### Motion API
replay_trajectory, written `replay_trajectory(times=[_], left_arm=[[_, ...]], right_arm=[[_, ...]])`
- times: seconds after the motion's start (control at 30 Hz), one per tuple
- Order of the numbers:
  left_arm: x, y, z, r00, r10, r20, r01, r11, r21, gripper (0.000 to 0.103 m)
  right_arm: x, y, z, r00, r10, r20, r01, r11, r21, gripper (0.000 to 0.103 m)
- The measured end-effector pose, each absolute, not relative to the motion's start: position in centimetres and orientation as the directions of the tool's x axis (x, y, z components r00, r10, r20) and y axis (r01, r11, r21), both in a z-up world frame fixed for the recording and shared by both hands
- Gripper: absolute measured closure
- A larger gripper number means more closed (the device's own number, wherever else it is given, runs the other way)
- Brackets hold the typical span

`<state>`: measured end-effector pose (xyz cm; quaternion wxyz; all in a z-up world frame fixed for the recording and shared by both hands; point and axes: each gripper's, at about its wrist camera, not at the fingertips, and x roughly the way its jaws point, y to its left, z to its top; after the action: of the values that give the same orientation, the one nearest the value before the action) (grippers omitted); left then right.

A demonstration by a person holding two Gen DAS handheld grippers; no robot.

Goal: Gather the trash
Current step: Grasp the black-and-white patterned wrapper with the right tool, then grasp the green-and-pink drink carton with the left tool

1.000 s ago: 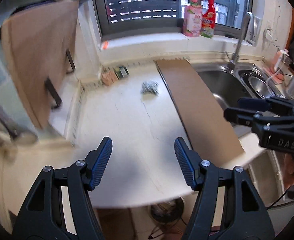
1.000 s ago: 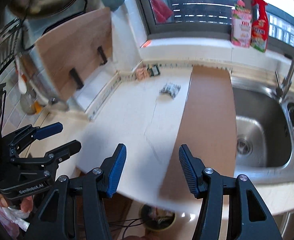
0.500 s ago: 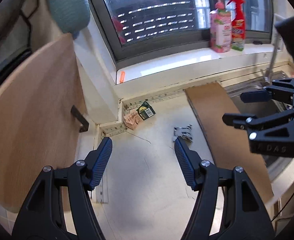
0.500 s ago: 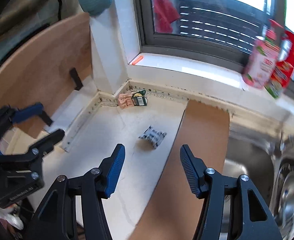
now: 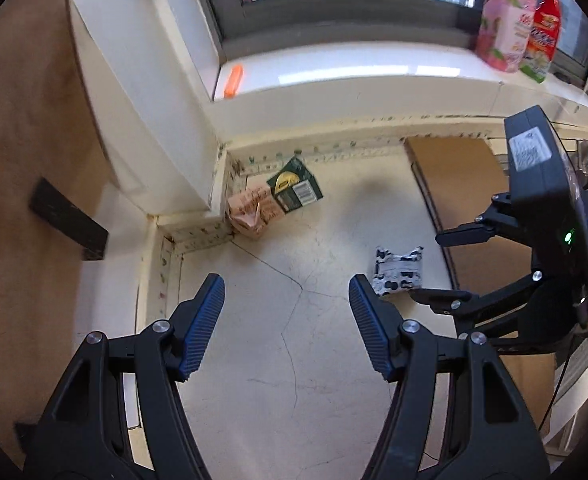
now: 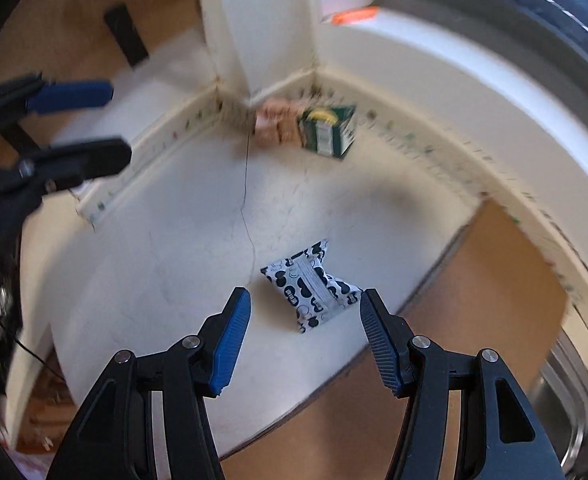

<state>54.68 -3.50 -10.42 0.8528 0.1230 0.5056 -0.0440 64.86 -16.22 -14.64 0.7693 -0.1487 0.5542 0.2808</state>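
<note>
A black-and-white patterned wrapper (image 6: 311, 284) lies on the white counter (image 6: 174, 240). My right gripper (image 6: 305, 300) hovers open just in front of it, a finger on either side, the pads not touching it. In the left wrist view that wrapper (image 5: 397, 270) sits right of my open, empty left gripper (image 5: 286, 292), with the right gripper (image 5: 429, 266) beside it. A pink crumpled wrapper (image 5: 250, 212) and a dark green packet (image 5: 294, 190) lie in the back corner. The left gripper (image 6: 120, 124) shows at the left edge of the right wrist view.
A brown board (image 5: 453, 176) lies on the counter toward the sink (image 6: 573, 420). A wooden board (image 5: 22, 160) with a black handle (image 5: 70, 220) leans at the left. On the window sill are an orange item (image 5: 234, 80) and two spray bottles (image 5: 501, 32).
Both grippers have moved forward and down over the counter toward the back corner. The right gripper has rolled and now stands over the black-and-white wrapper. The trash looks much nearer.
</note>
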Motion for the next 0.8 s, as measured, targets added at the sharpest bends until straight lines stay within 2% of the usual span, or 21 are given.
replay_trajectory(times=[0.23,0.27,0.3,0.43,0.6,0.8], left_arm=[[56.3,-3.3,-13.4,0.446,0.072,-0.892,0.191,0.966,0.173,0.041],[56.2,-3.4,-13.4,0.444,0.076,-0.893,0.191,0.965,0.177,0.041],[56.4,-3.5,-13.6,0.442,0.080,-0.893,0.193,0.964,0.182,0.041],[57.9,-4.0,-13.9,0.437,0.088,-0.895,0.200,0.961,0.192,0.041],[61.1,-5.1,-14.6,0.426,0.104,-0.899,0.224,0.950,0.216,0.041],[65.0,-6.8,-16.5,0.435,0.147,-0.888,0.295,0.909,0.295,0.041]], right_arm=[[64.6,-14.8,-19.5,0.165,0.263,-0.951,-0.660,0.746,0.092,0.046],[64.9,-14.8,-19.9,0.161,0.265,-0.951,-0.665,0.741,0.094,0.048],[64.7,-14.4,-20.2,0.149,0.267,-0.952,-0.668,0.737,0.102,0.056],[65.2,-15.1,-20.4,0.144,0.306,-0.941,-0.651,0.746,0.143,0.062],[66.5,-18.0,-19.2,0.176,0.371,-0.912,-0.518,0.822,0.235,0.069],[68.3,-22.1,-17.7,0.247,0.472,-0.846,-0.316,0.865,0.390,0.070]])
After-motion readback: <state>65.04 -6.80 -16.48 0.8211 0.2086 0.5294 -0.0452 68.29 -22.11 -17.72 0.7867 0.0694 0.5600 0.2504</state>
